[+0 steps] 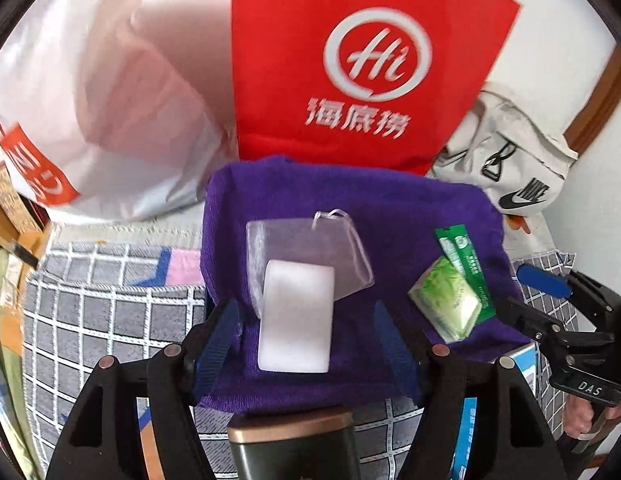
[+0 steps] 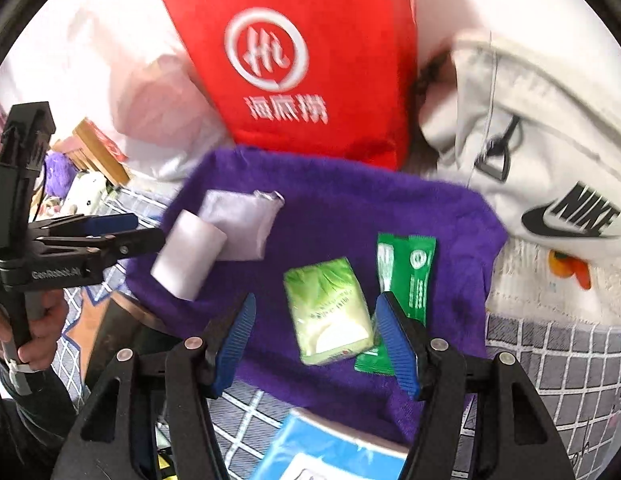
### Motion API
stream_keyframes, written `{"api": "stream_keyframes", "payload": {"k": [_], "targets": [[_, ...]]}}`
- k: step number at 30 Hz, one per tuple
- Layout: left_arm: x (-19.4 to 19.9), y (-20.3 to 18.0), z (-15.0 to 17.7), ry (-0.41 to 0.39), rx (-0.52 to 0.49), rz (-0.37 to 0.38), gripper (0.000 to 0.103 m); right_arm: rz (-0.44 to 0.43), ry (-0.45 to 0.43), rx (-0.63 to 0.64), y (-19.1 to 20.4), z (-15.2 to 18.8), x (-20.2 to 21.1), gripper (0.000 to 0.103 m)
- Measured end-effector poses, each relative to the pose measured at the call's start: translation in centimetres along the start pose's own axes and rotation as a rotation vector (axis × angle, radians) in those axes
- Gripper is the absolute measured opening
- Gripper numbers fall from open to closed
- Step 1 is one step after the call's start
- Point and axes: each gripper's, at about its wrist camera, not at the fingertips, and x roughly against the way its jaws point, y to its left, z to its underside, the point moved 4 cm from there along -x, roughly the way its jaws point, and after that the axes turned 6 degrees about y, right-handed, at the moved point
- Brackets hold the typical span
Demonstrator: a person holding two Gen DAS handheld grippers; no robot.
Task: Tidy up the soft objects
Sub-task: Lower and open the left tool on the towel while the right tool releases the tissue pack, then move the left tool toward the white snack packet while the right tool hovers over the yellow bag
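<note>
Grippers, left and right, half open, nothing held; sponge overhanging pouch at 12 o'clock may be toppled.

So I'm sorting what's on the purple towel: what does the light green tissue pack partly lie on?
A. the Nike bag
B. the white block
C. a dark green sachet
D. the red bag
C: the light green tissue pack overlaps the dark green sachet on the purple towel, apart from the white block.
</note>
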Motion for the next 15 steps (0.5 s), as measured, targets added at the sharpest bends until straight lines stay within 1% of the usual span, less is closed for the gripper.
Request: {"api": "stream_keyframes", "payload": {"k": [3, 6, 8, 10, 12, 14, 15], "targets": [[1.7, -0.2, 0.0, -0.036, -0.008, -0.01, 0.069, -0.002, -0.04, 0.019, 1.0, 0.0, 1.7, 0.063], [3.4, -0.5, 0.1, -0.066, -0.013, 0.025, 0.069, -0.002, -0.065, 0.036, 2.2, 0.2, 3.4, 0.063], [4.8, -0.5, 0.3, -0.09, -0.009, 0.024, 0.069, -0.002, -0.084, 0.041, 3.2, 0.7, 4.3, 0.063], [5.9, -0.4, 1.0, -0.116, 0.001, 0.025, 0.069, -0.012, -0.084, 0.058, 4.1, 1.8, 5.1, 0.063], [6.4, -0.4, 2.0, -0.11, -0.005, 0.029, 0.069, -0.002, -0.07, 0.075, 5.0, 3.1, 5.5, 0.063], [7.0, -0.3, 3.3, -0.1, -0.001, 0.041, 0.069, 0.008, -0.063, 0.082, 5.8, 4.8, 5.7, 0.06], [7.2, -0.3, 3.8, -0.099, 0.002, 0.044, 0.069, 0.007, -0.061, 0.081, 6.2, 5.5, 5.8, 0.056]]}}
